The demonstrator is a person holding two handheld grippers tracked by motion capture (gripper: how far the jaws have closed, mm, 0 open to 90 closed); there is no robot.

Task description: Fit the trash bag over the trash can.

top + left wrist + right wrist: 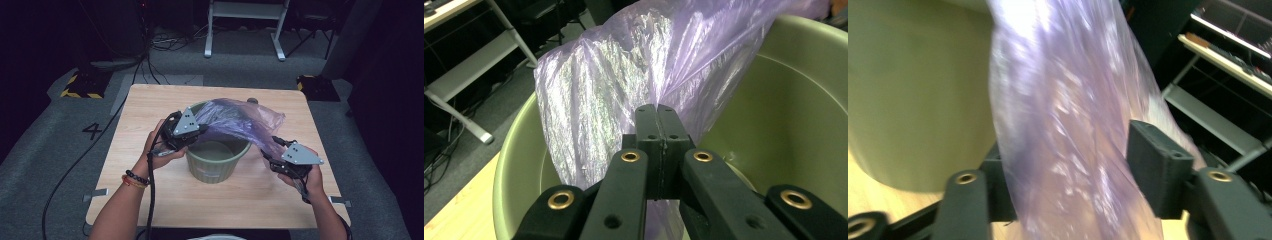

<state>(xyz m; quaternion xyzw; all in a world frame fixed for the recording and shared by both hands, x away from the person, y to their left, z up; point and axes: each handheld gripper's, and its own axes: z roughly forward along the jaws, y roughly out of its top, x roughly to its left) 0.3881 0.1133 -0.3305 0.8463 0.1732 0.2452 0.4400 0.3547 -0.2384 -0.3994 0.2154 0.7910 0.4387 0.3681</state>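
Note:
A green plastic bin (215, 167) stands in the middle of the wooden table (150, 105). A thin purple plastic bag (235, 120) is stretched over its far rim and hangs down its right side. My left gripper (200, 129) is at the bin's left rim, shut on a gathered fold of the bag (624, 75), with the bin's inside (804, 100) behind it. My right gripper (270, 150) is low beside the bin's right wall (913, 90). Its jaws stand apart with the bag (1068, 125) running between them, and the right pad (1158, 165) is clear of the film.
A white-legged desk frame (245, 25) stands on the grey floor behind the table. Yellow-and-black striped blocks (82, 85) sit at the far left and far right. A black cable trails from the left gripper over the table's near edge. Bare wood lies around the bin.

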